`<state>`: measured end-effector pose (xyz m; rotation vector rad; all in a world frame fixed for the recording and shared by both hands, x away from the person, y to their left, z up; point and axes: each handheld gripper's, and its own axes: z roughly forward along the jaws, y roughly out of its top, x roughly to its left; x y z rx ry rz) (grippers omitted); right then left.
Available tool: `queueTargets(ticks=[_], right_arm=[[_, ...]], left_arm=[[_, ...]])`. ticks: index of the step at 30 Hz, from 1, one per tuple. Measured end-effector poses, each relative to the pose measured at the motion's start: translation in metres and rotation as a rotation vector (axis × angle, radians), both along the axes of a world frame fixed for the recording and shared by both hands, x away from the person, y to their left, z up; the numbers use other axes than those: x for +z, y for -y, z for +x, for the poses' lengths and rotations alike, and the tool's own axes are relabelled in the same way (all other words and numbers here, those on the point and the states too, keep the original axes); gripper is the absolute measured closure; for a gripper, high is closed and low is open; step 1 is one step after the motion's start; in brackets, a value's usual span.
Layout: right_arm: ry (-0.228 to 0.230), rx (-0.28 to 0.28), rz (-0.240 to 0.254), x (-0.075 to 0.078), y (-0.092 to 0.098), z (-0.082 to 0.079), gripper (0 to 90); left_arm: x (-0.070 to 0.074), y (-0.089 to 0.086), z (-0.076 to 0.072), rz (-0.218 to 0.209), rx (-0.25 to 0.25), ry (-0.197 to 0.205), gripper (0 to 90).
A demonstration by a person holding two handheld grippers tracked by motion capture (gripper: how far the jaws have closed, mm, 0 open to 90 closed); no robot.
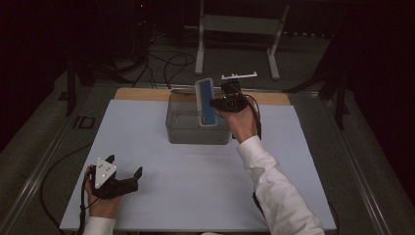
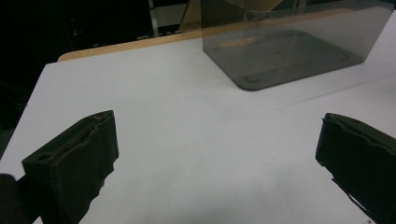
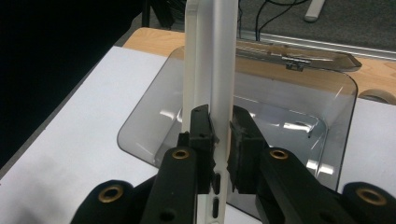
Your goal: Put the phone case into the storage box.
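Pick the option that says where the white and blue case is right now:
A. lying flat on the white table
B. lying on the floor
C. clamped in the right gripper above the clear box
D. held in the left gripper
C: the right gripper has its jaws shut on the case, upright over the clear box.

My sleeves (image 1: 274, 188) are plain white, with a cuff showing at lower left of the high view and a long one running up from lower right. Both grippers are black with chunky block jaws. The left gripper (image 1: 125, 169) wears a grey three-cornered plate with dots and trails a dark cable. The right gripper (image 3: 220, 140) has brass-ringed screw holes along its arms.
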<state>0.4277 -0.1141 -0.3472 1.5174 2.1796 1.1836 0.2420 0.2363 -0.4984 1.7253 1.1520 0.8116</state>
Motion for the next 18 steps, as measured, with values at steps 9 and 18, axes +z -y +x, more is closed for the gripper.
queueTargets(ticks=[9, 18], right_arm=[[-0.013, -0.021, -0.013, -0.004, 0.004, 0.007, 81.9], [-0.019, -0.040, -0.026, -0.004, 0.005, 0.013, 81.9]], left_arm=[[0.000, 0.001, 0.000, 0.003, 0.000, -0.002, 0.2], [-0.001, 0.001, 0.000, 0.005, -0.001, -0.004, 0.2]])
